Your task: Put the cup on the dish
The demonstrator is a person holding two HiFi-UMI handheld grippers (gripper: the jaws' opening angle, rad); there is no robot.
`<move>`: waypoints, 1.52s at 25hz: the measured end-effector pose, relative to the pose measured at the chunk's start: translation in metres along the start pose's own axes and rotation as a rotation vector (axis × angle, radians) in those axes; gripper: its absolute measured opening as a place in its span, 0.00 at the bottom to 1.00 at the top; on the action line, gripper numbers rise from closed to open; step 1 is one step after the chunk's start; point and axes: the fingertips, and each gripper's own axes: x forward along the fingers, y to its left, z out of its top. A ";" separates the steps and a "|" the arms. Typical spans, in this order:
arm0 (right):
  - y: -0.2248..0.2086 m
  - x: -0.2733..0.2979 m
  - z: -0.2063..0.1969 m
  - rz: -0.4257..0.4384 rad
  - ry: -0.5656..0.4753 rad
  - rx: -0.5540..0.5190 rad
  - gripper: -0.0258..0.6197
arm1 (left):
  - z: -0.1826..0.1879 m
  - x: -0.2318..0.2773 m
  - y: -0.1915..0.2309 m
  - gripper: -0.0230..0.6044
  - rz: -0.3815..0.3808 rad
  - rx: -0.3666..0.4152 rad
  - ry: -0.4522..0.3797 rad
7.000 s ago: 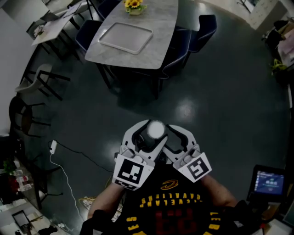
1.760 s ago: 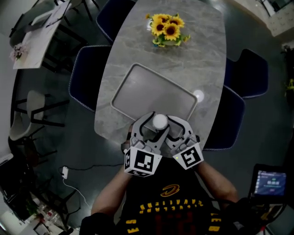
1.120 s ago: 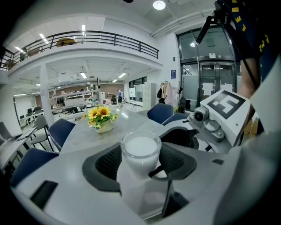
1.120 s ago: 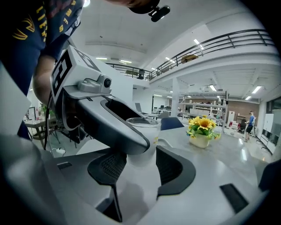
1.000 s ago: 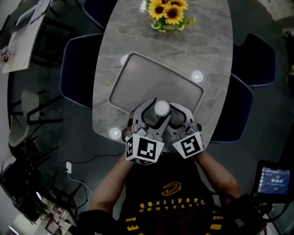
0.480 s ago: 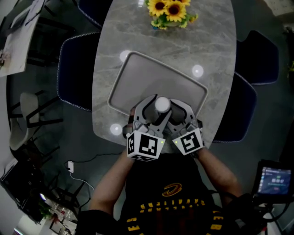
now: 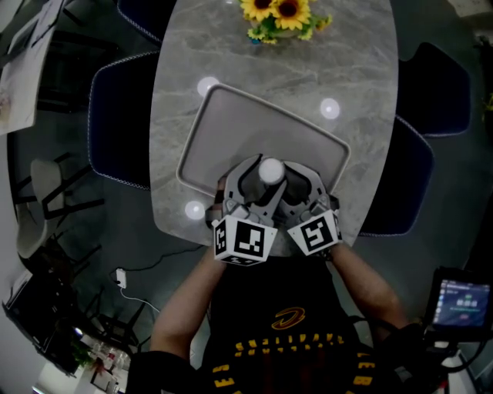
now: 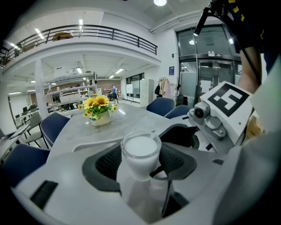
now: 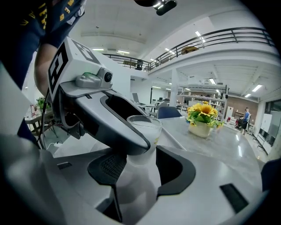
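The cup (image 7: 270, 171) is standing straight up, with its open top facing the ceiling and its long way going up and down. It is looking white inside. The left gripper (image 7: 248, 188) and the right gripper (image 7: 296, 188) are both pinching the cup, one from each side, and their jaws are crossing close together around it. The cup is sitting over the near end of the dish (image 7: 231, 123), which is lying flat on the grey table (image 7: 347, 61). The grippers are covering the bottom half of the cup, so it is hard to tell if the cup is touching the dish or hanging just above it. Yellow sunflowers (image 7: 277, 14) are standing at the far end of the table, well apart from the cup, and the picture's edge is cutting them off. Blue chairs (image 7: 119, 115) are standing beside the table.
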 end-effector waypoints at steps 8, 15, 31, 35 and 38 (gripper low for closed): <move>0.000 0.004 -0.004 0.001 0.026 0.002 0.37 | -0.005 0.003 0.002 0.46 -0.016 -0.004 0.007; 0.002 0.009 -0.007 0.005 0.047 -0.003 0.37 | -0.009 0.004 0.004 0.46 -0.020 -0.006 0.012; 0.006 0.013 -0.013 0.013 0.072 -0.013 0.37 | -0.016 0.005 0.004 0.46 -0.030 0.000 0.025; 0.006 0.012 -0.013 0.016 0.074 -0.029 0.37 | -0.017 0.004 0.004 0.46 -0.024 -0.003 0.021; 0.006 0.012 -0.012 0.014 0.077 -0.034 0.37 | -0.017 0.004 0.004 0.46 -0.018 -0.003 0.015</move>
